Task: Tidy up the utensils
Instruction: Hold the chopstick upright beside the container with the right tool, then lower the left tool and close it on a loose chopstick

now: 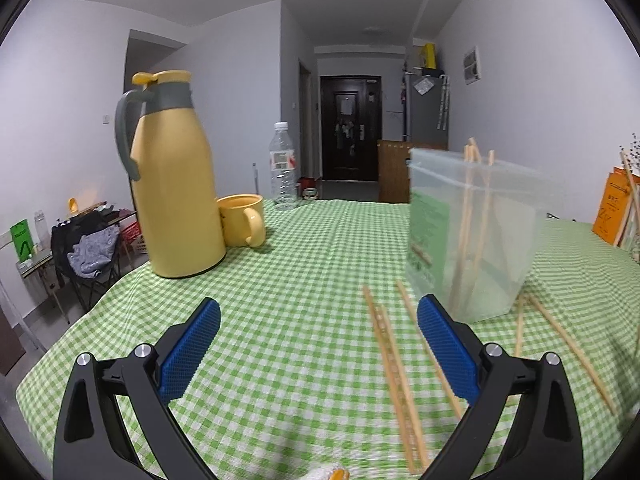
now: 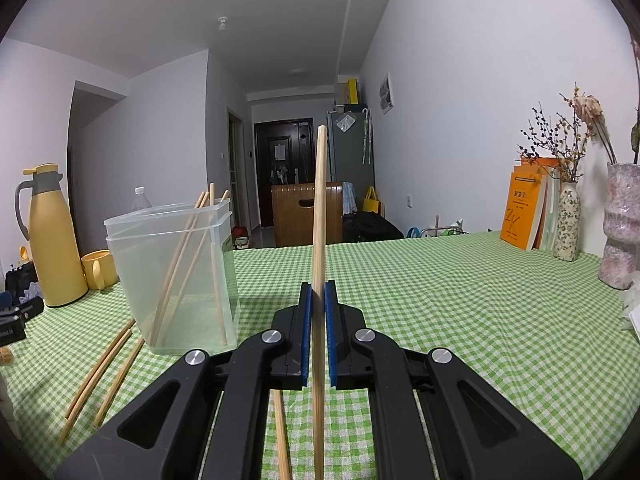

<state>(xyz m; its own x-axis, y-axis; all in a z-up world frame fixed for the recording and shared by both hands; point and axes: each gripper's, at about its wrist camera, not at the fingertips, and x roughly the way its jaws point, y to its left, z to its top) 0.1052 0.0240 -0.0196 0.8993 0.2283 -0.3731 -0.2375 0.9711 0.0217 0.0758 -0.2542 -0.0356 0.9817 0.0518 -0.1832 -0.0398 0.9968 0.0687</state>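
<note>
A clear plastic container point(image 2: 176, 276) stands on the green checked tablecloth with three wooden chopsticks point(image 2: 180, 264) leaning inside it; it also shows in the left wrist view point(image 1: 472, 236). My right gripper point(image 2: 319, 286) is shut on one chopstick point(image 2: 320, 208), held upright, to the right of the container. My left gripper point(image 1: 318, 312) is open and empty, low over the cloth, left of the container. Several loose chopsticks point(image 1: 394, 368) lie on the cloth by its right finger point(image 1: 448, 350); they also show in the right wrist view point(image 2: 100, 372).
A yellow thermos jug point(image 1: 176, 184), a yellow mug point(image 1: 242, 220) and a clear water bottle point(image 1: 283, 168) stand at the table's far left. Orange books point(image 2: 524, 208) and vases with dried flowers point(image 2: 568, 216) stand along the right wall. The table edge drops off at left.
</note>
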